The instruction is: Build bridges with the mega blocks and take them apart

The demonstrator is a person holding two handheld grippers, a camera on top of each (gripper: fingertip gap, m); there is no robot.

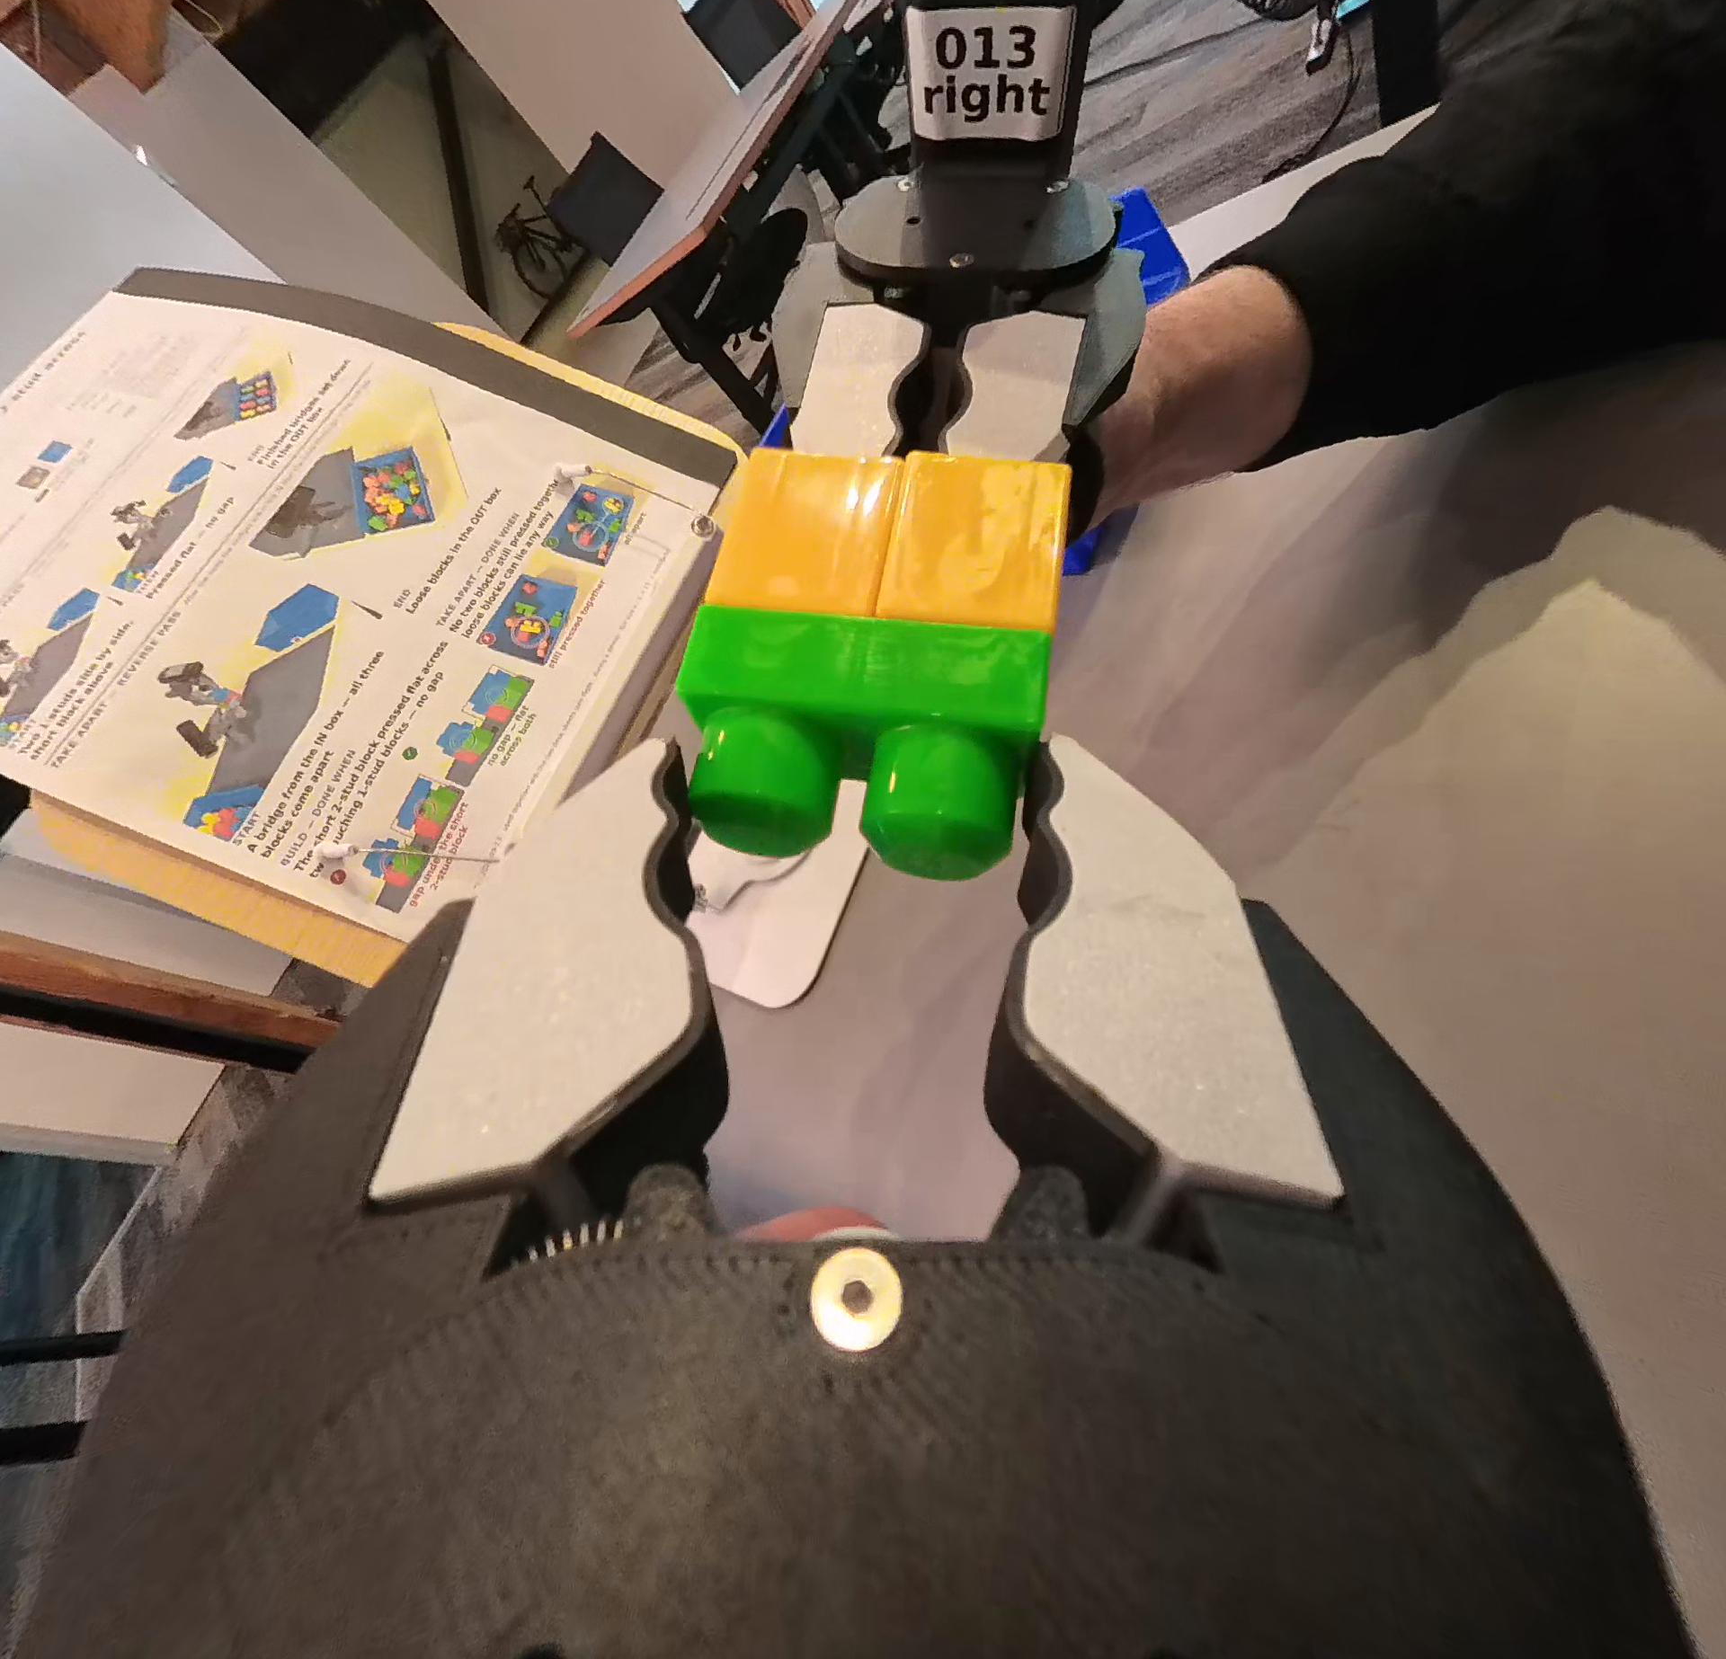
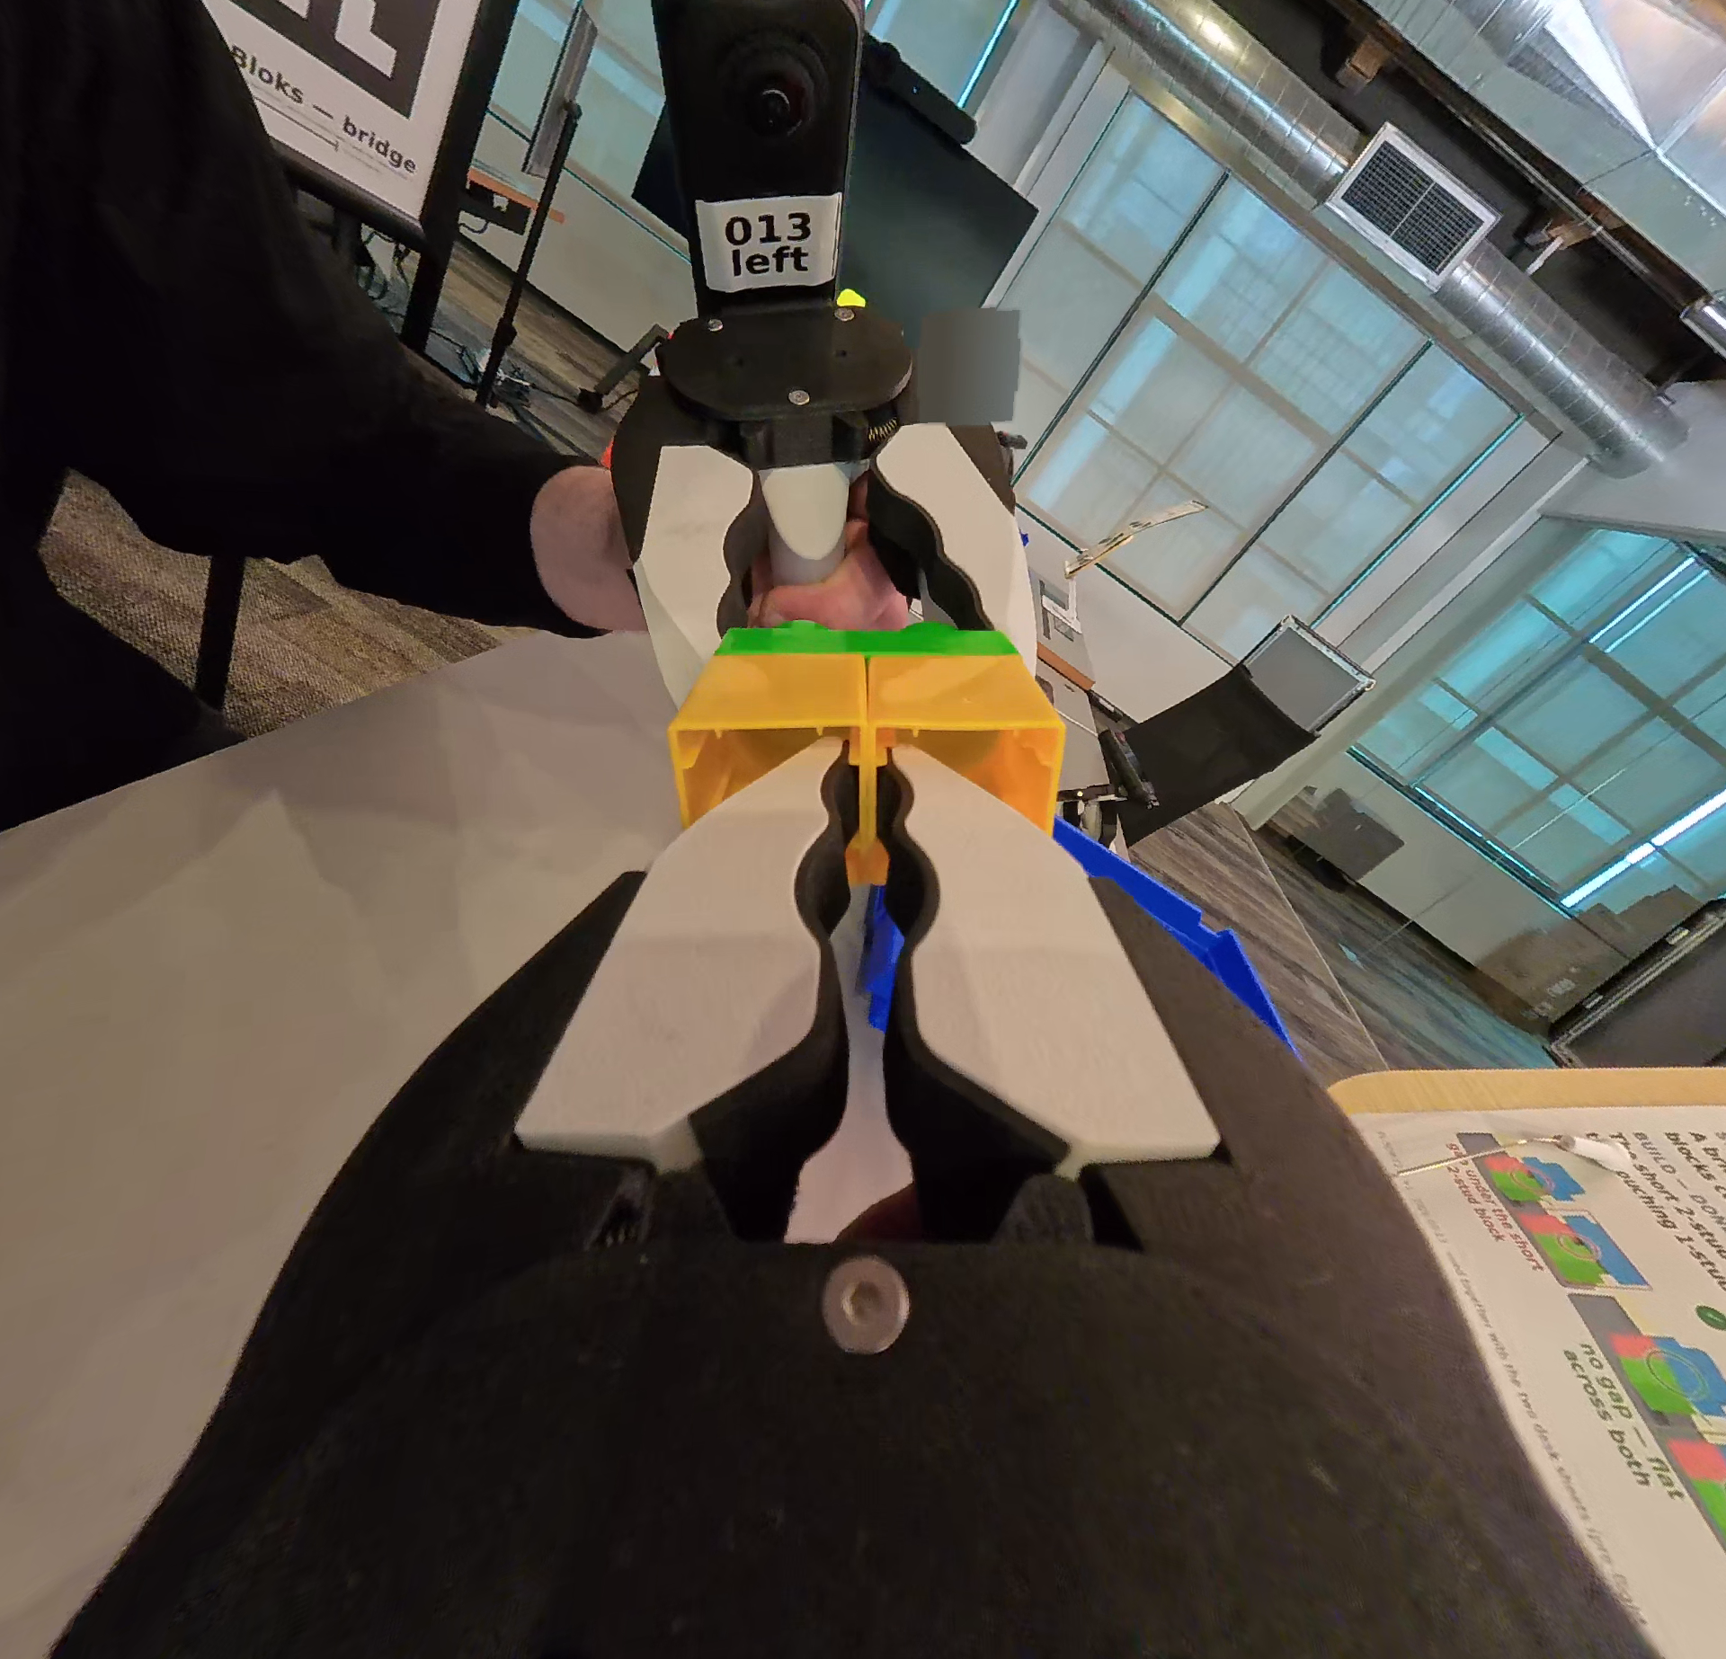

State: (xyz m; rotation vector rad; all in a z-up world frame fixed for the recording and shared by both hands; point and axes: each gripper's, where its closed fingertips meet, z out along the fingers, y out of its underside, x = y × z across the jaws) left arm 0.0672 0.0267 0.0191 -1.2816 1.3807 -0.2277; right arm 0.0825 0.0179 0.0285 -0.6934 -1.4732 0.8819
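A small bridge is held in the air between both grippers: a green two-stud block [image 1: 869, 671] pressed across two yellow blocks [image 1: 803, 531] side by side. My left gripper [image 1: 855, 774] stands wide, its fingertips [image 1: 654, 802] against the green block's two ends, studs facing its camera. My right gripper [image 2: 864, 774] is shut on the two adjoining inner walls of the yellow blocks [image 2: 775, 690], fingers inside their hollow undersides. The right gripper also shows in the left wrist view [image 1: 934, 438], and the left gripper and green block [image 2: 869, 640] show in the right wrist view [image 2: 855, 643].
A grey table [image 1: 1354, 774] lies below. An instruction sheet on a wooden board [image 1: 280, 587] sits at the left and also shows in the right wrist view [image 2: 1588, 1334]. A blue bin [image 2: 1167, 914] stands behind the right gripper. A white card [image 1: 785, 951] lies on the table. My left and right fingertips are right by each other.
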